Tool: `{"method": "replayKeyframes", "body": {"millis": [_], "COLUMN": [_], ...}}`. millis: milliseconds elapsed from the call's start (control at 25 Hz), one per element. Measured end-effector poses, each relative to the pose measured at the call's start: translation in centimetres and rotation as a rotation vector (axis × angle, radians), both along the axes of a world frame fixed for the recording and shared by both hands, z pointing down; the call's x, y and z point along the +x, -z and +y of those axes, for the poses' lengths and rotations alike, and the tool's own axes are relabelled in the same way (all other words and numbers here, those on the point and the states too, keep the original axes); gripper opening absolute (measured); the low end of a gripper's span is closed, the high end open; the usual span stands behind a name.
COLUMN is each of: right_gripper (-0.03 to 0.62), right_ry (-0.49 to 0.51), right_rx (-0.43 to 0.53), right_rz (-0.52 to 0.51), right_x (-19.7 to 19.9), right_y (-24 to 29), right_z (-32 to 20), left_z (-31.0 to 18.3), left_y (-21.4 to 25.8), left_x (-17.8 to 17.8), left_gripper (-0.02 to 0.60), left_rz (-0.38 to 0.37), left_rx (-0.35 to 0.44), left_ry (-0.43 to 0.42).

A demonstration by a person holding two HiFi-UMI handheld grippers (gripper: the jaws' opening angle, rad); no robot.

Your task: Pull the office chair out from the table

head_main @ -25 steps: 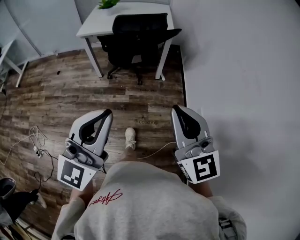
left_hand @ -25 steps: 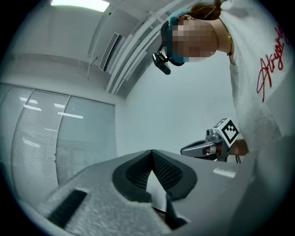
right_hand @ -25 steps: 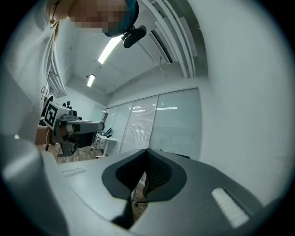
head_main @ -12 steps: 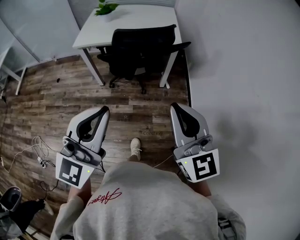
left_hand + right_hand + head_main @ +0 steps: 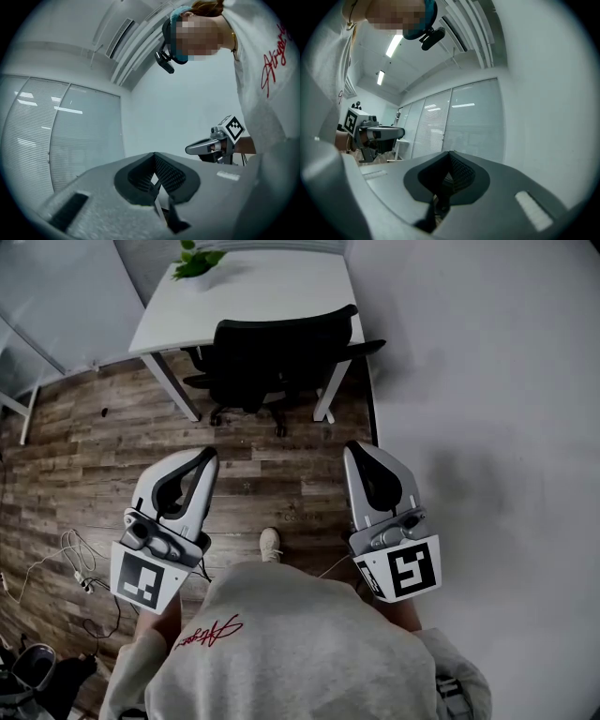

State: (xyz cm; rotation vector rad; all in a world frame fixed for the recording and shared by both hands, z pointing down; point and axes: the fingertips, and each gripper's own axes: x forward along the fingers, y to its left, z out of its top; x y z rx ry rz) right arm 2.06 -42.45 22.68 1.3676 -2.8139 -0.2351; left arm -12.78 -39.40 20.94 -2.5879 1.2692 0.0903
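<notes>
Office chair (image 5: 272, 352) sits tucked under the white tabletop (image 5: 262, 287), backrest toward the person, not yet pulled out. Left claw (image 5: 206, 457) and right claw (image 5: 353, 452) are both pinched together and empty, well short of the chair. Probably just being carried on approach.

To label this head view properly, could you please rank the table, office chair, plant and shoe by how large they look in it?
1. table, widest.
2. office chair, nearly as large.
3. plant, cropped by the top edge.
4. shoe, only slightly smaller; too close to rank firmly.
</notes>
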Motion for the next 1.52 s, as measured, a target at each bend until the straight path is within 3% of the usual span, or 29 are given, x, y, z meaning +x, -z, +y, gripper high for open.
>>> {"method": "replayKeyframes", "body": {"millis": [440,880,1280,1520], "right_gripper": [0.002,0.002,0.002,0.002], "right_ry": [-0.053,-0.108,-0.084,-0.085], "right_rx": [-0.01,0.005,0.018,0.018], "right_rz": [0.015,0.03,0.045,0.053], "right_x": [-1.5,0.0,-0.8,-0.1], "right_y": [-0.2,0.1,0.1,-1.3], "right_z": [-5.1,-5.4,-6.3,-10.8], "left_z": [-5.4,-5.8,-6.2,-10.5], "left_y": [-0.3,-0.5,-1.1,-3.2], "left_x": [-2.1,-2.2,-4.1,-4.4], "left_gripper": [-0.003,-0.003,-0.003,-0.003], "left_rz": [0.001,-0.001,0.015,0.009], "left_rx": [-0.003,0.013,0.004,-0.041], "left_ry": [-0.042,-0.064,0.001,0.039]}}
